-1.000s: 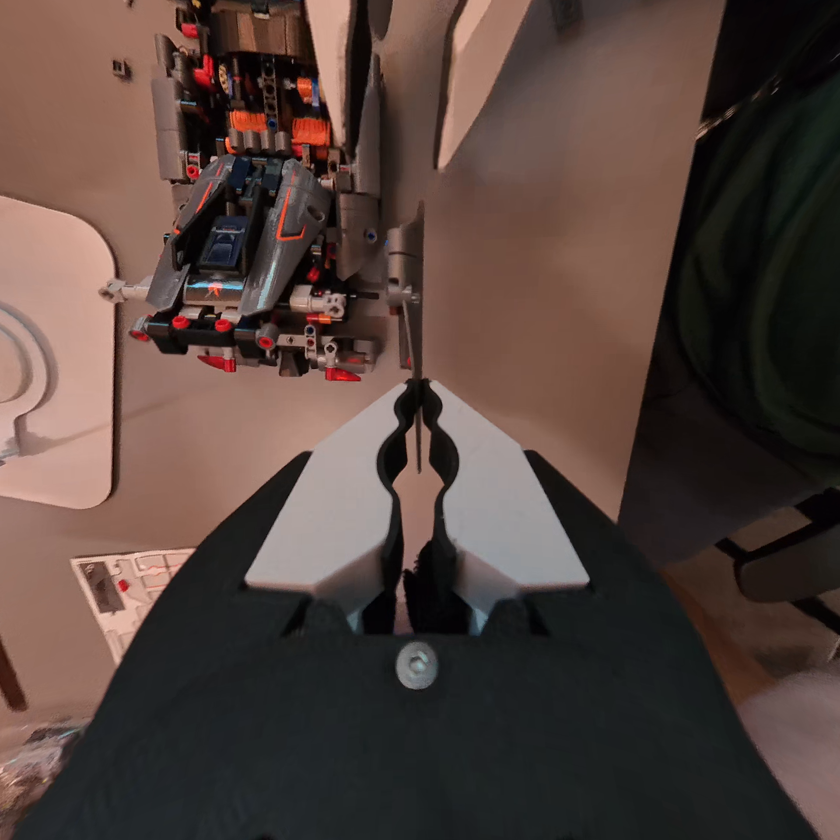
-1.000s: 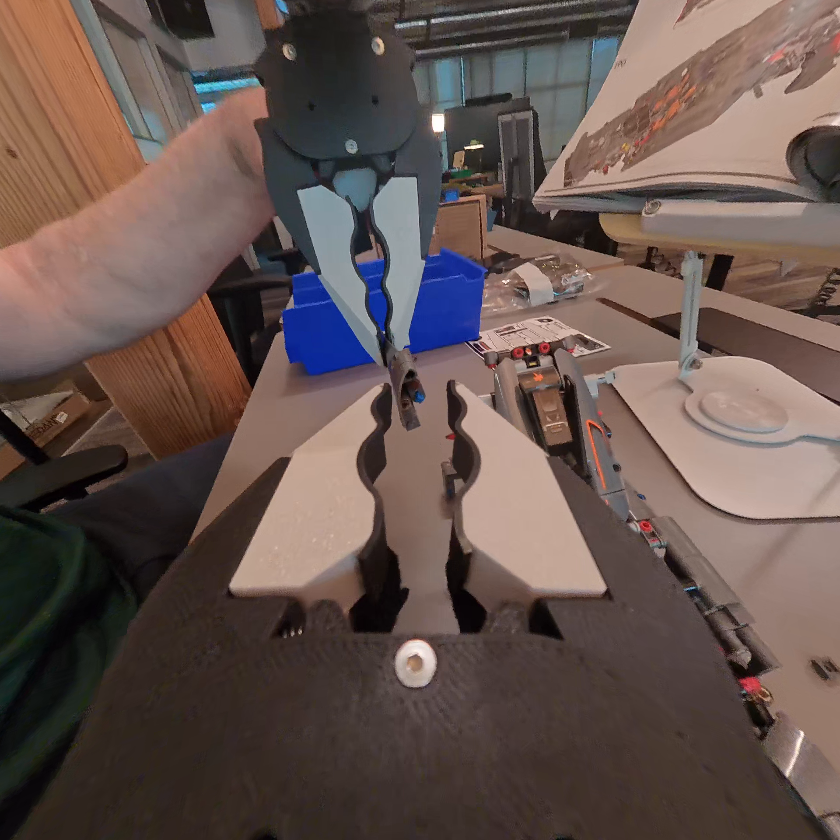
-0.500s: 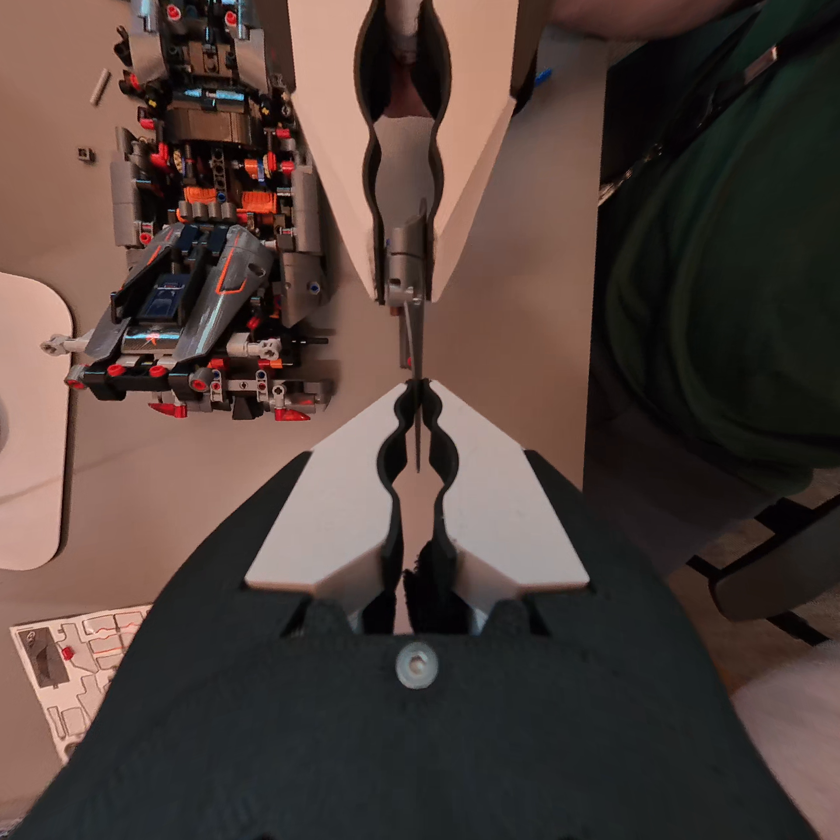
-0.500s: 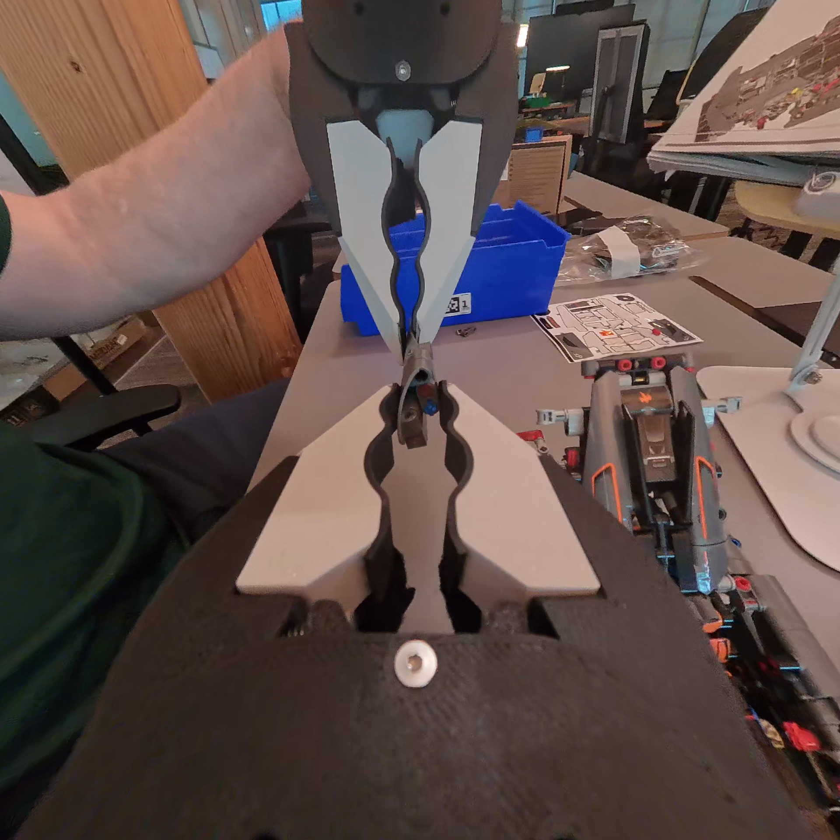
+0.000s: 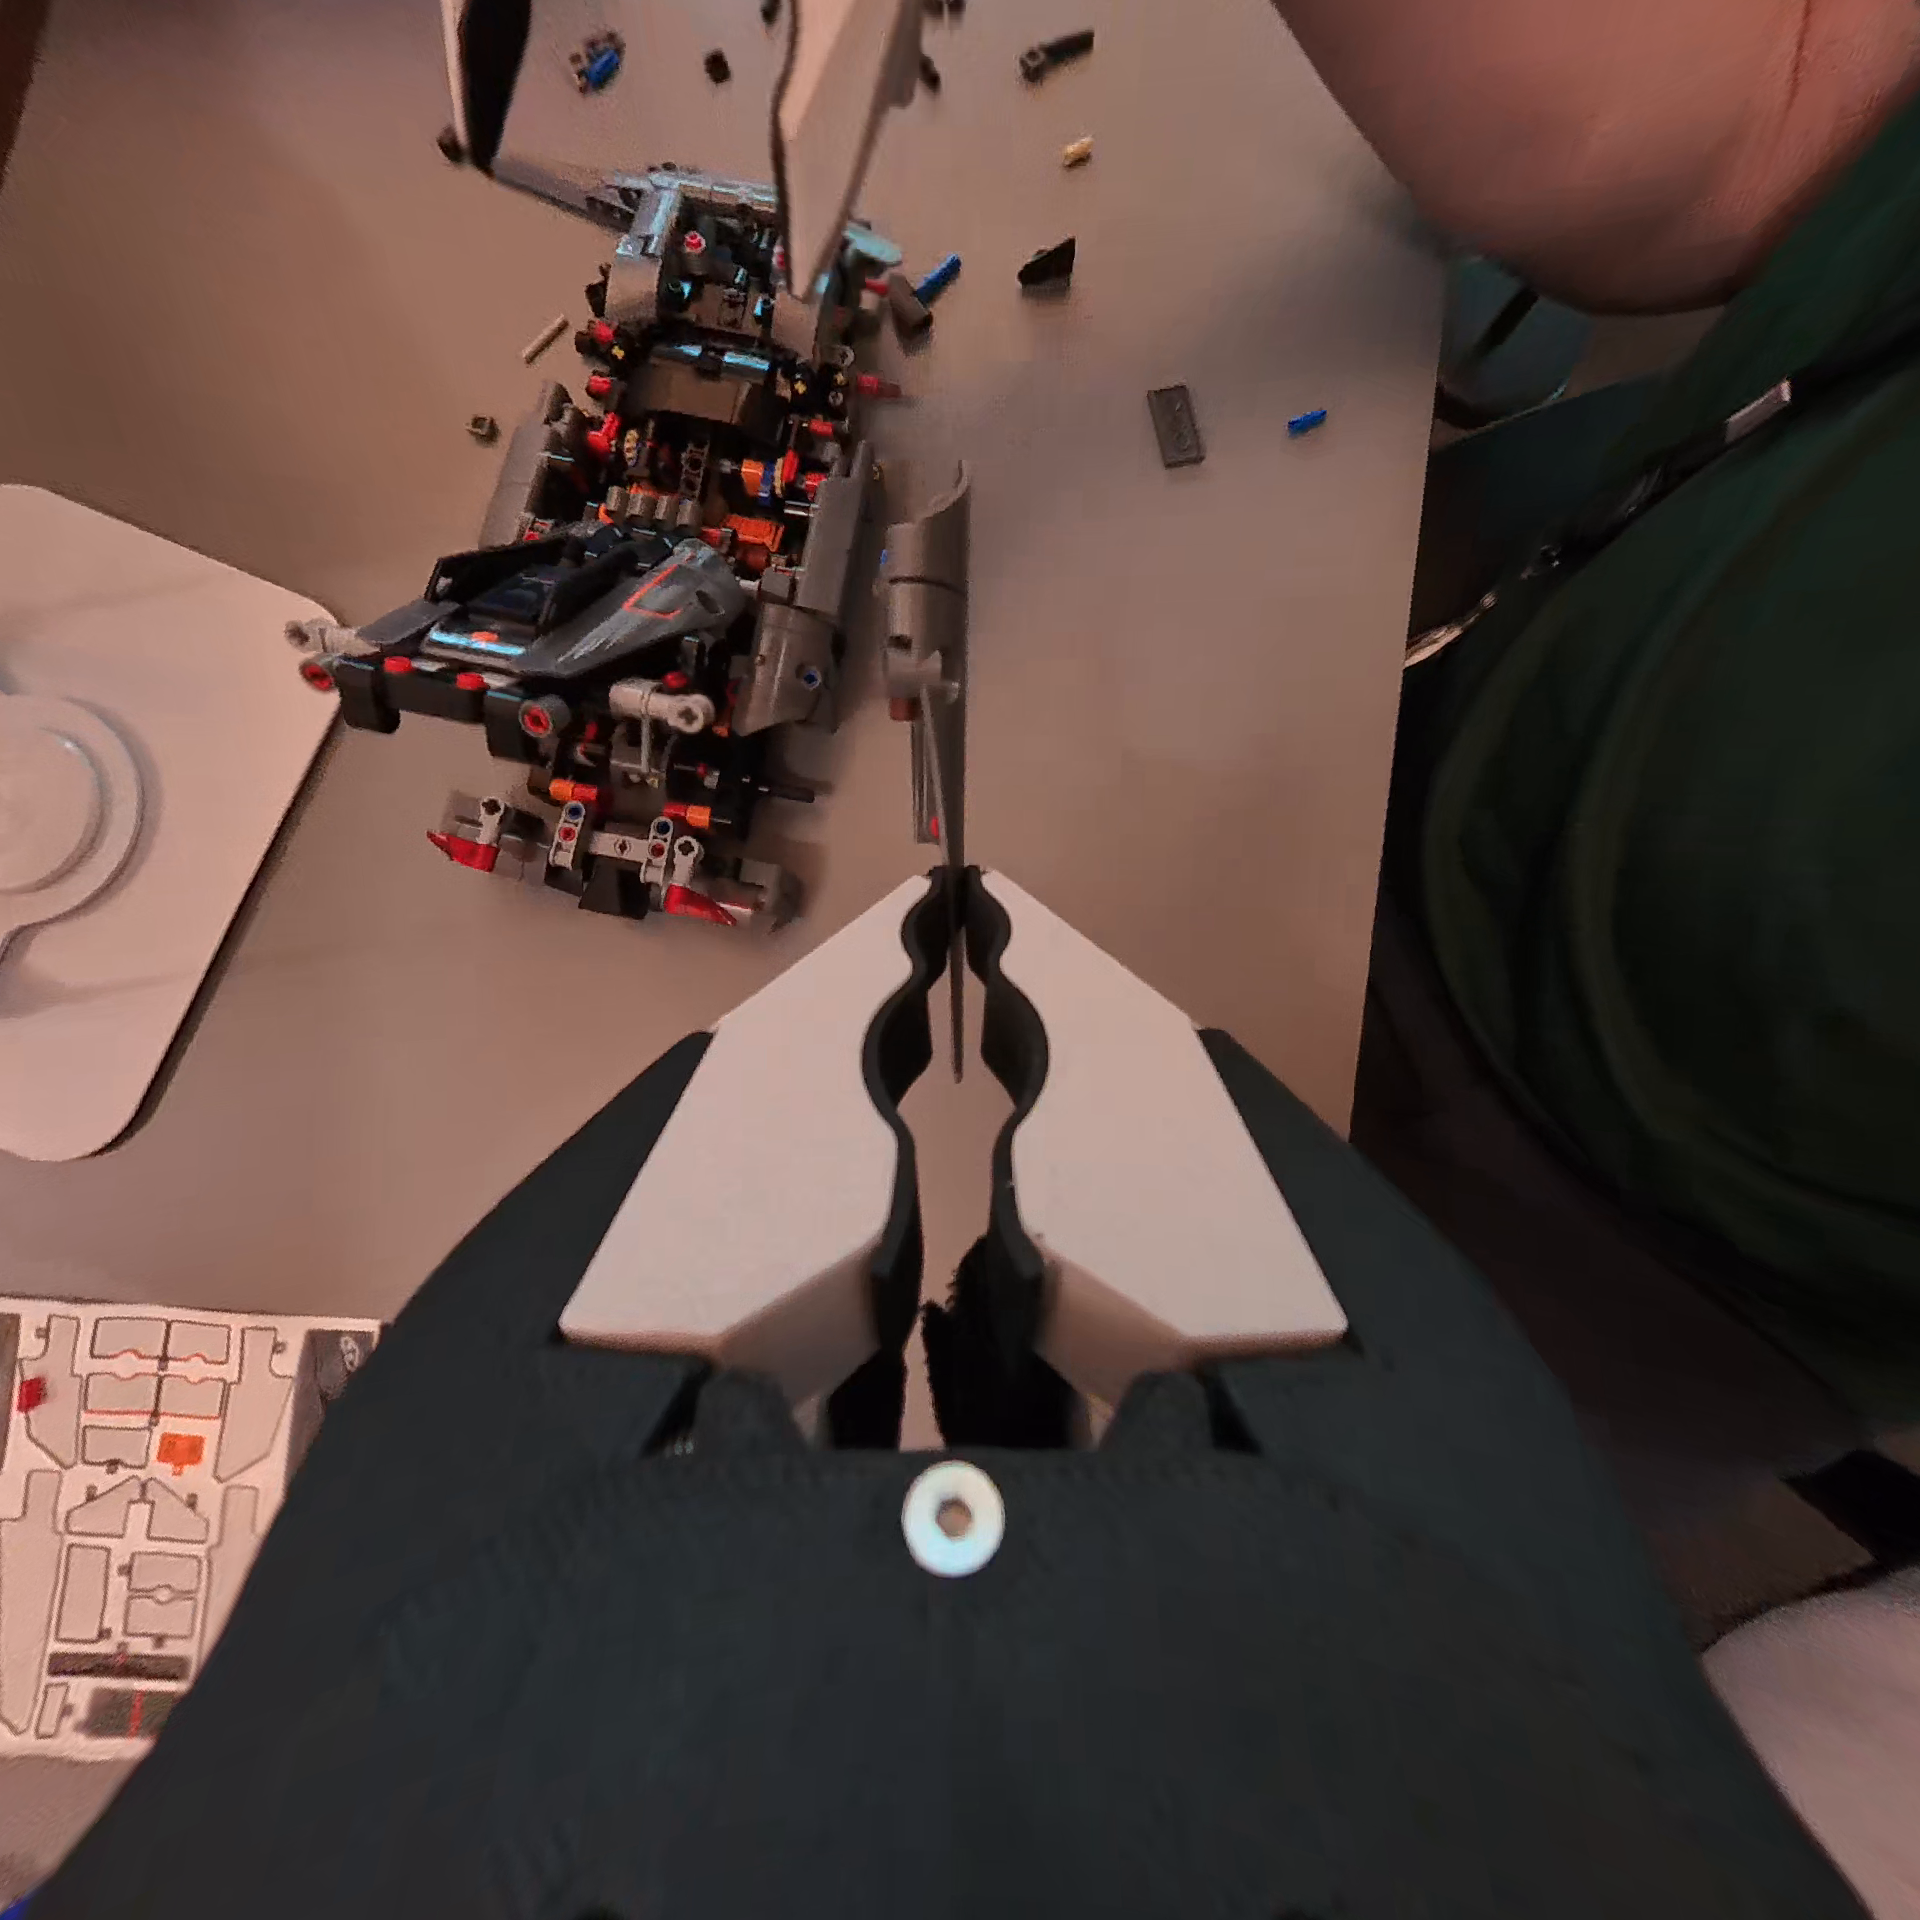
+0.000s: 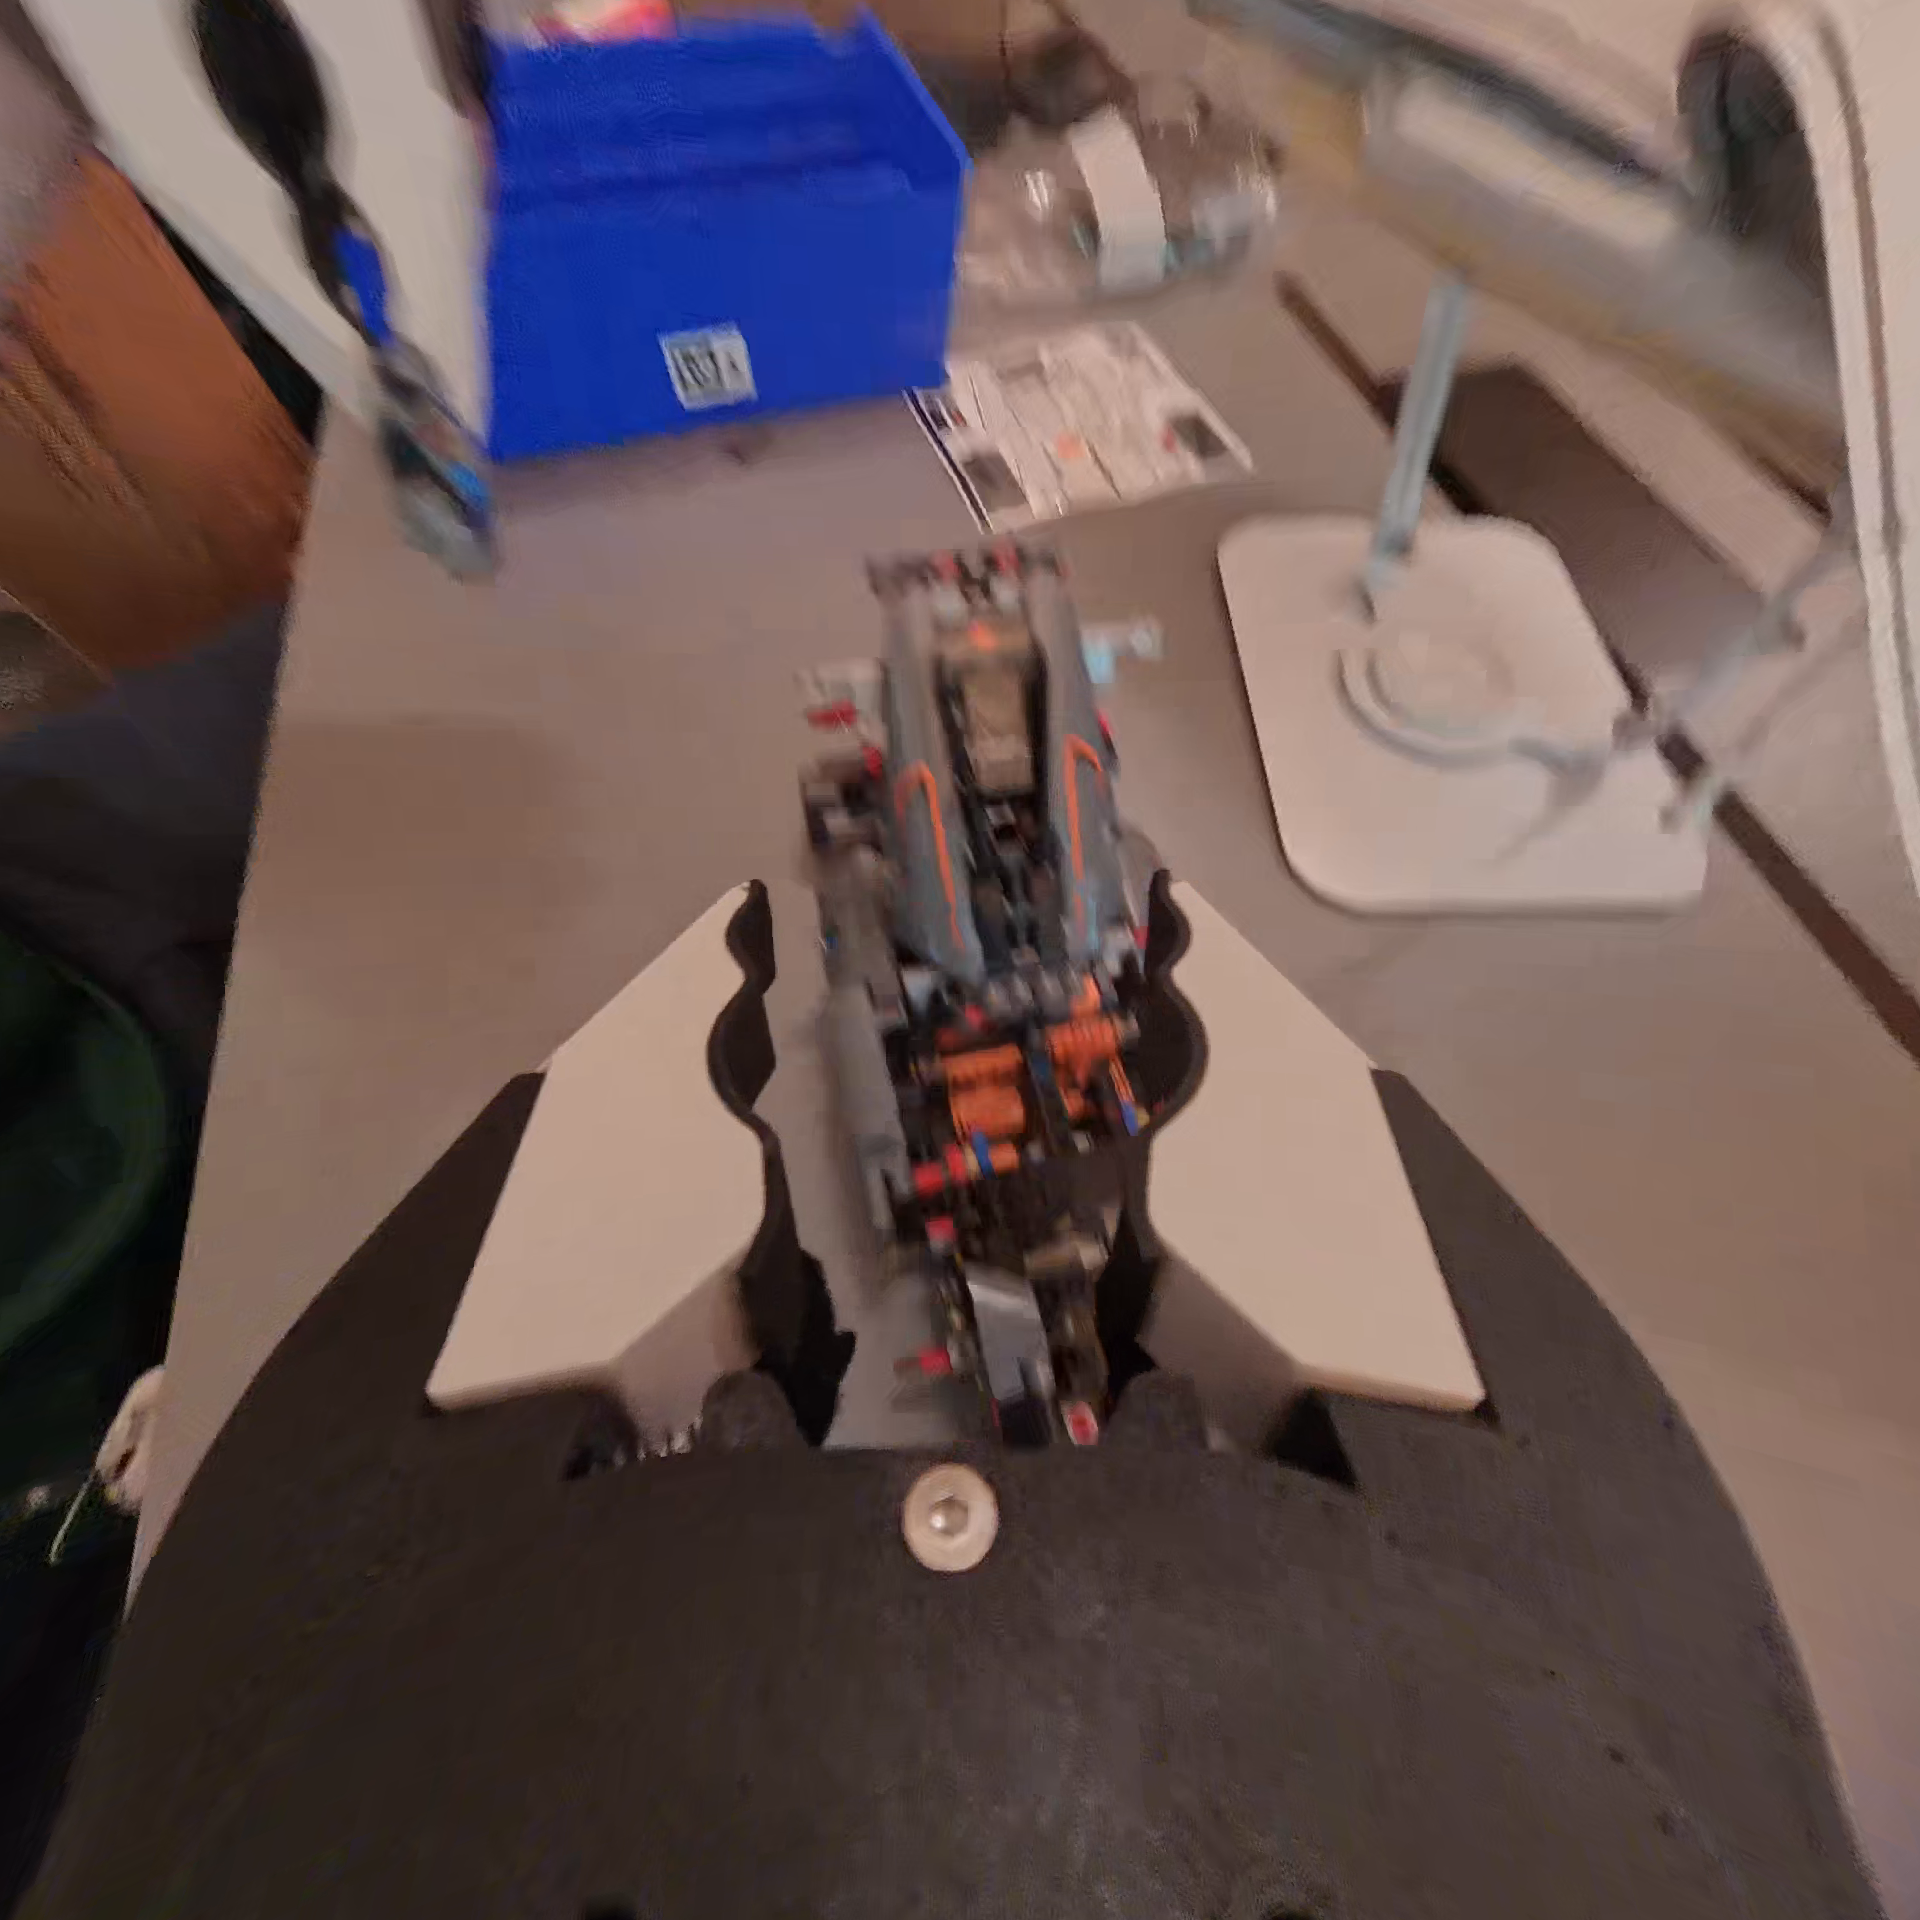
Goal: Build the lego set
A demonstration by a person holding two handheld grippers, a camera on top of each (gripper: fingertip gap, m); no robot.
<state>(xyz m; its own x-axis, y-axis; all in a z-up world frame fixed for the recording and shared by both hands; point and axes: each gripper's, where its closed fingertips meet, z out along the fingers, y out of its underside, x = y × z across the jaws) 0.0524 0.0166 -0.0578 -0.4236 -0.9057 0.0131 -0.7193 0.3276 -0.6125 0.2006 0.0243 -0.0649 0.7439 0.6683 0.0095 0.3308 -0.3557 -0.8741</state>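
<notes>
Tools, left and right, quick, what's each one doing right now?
Left tool: closed, pinching a thin grey lego panel by its edge, held above the table.
Right tool: open, holding nothing, over the lego car.

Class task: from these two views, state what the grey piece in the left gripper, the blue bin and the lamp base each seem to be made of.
Grey piece: likely moulded plastic, smooth with a soft sheen along its curved edge.
Blue bin: probably rigid plastic, given its uniform saturated colour, though the view is blurred.
Lamp base: white, smooth, matte; painted metal or plastic, not distinguishable.
</notes>
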